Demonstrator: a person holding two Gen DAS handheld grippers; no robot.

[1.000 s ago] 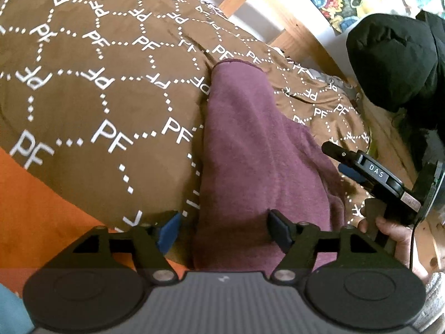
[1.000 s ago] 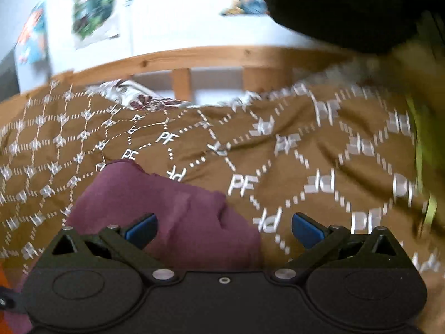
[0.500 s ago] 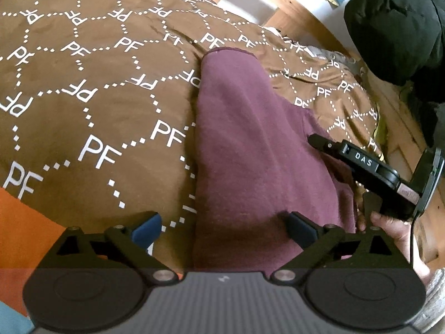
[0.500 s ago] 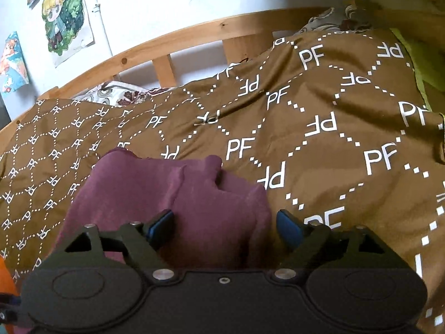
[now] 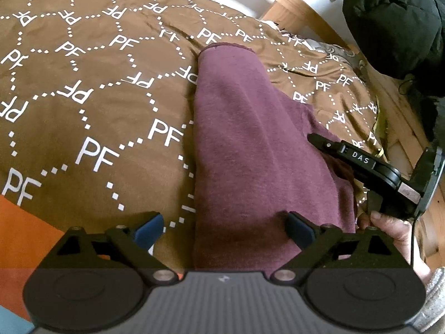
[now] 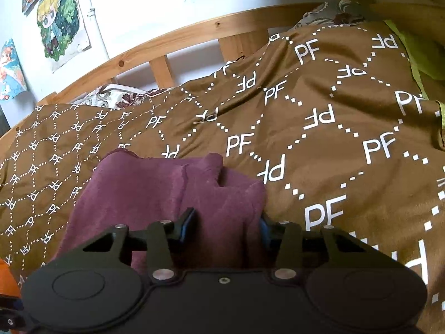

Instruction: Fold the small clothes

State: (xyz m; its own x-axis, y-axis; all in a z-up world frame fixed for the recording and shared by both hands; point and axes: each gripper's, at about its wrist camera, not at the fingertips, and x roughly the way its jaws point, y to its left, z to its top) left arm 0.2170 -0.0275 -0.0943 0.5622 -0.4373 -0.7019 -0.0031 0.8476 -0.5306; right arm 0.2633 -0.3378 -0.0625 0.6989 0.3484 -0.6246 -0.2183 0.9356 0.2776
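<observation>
On the brown bedspread (image 6: 319, 105), right hand-held gripper (image 6: 226, 229) has been closing onto the maroon cloth (image 6: 155, 189).

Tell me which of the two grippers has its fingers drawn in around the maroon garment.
The right gripper: its jaws have just been closing around a bunched edge of the maroon garment. The left gripper stands wide open.

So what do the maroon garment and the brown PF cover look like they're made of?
Maroon garment: soft, matte knit, probably fleece or brushed cotton, going by its fuzzy nap. Brown cover: smooth woven fabric with a slight sheen, fine creases and printed white letters; possibly polyester or cotton.
</observation>
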